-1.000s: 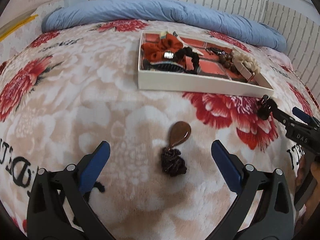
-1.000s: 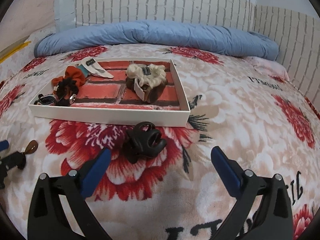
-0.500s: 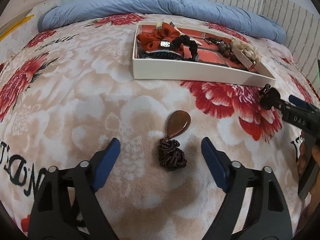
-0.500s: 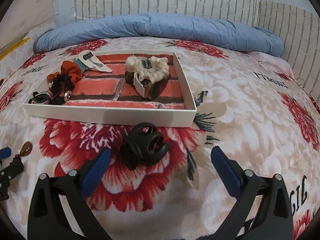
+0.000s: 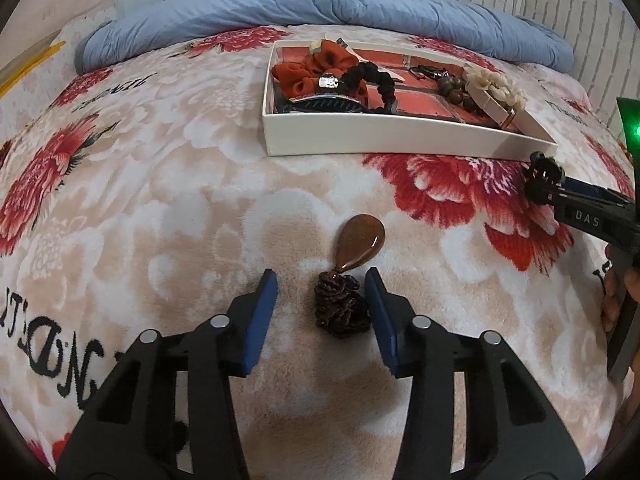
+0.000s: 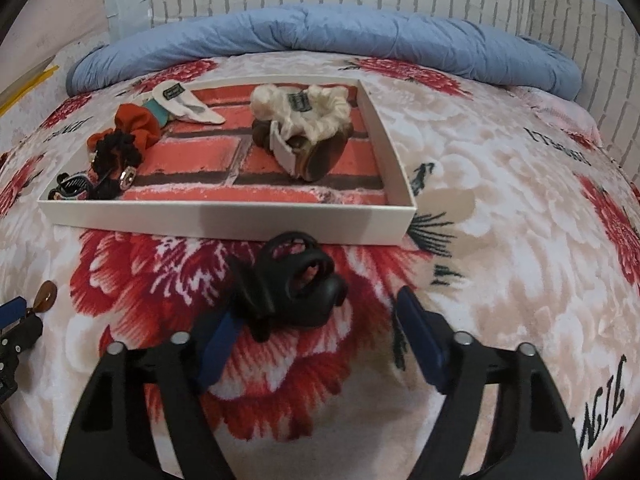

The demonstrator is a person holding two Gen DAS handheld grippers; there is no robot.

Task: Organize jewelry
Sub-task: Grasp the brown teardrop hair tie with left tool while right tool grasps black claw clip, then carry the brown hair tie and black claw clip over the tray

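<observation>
Left wrist: fingers (image 5: 264,312) apart astride bead bundle (image 5: 340,308) of brown pendant (image 5: 360,240) mid-blanket (image 5: 160,200), right gripper (image 6: 316,332) likewise gaping around black claw clip (image 6: 292,284); loose beads likely slipping.

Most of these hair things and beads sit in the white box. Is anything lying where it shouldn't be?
Two pieces lie loose on the flowered blanket, outside the white box: a brown teardrop pendant with its bunched cord, between the open left gripper fingers, and a black hair claw just before the box, between the open right gripper fingers.
</observation>
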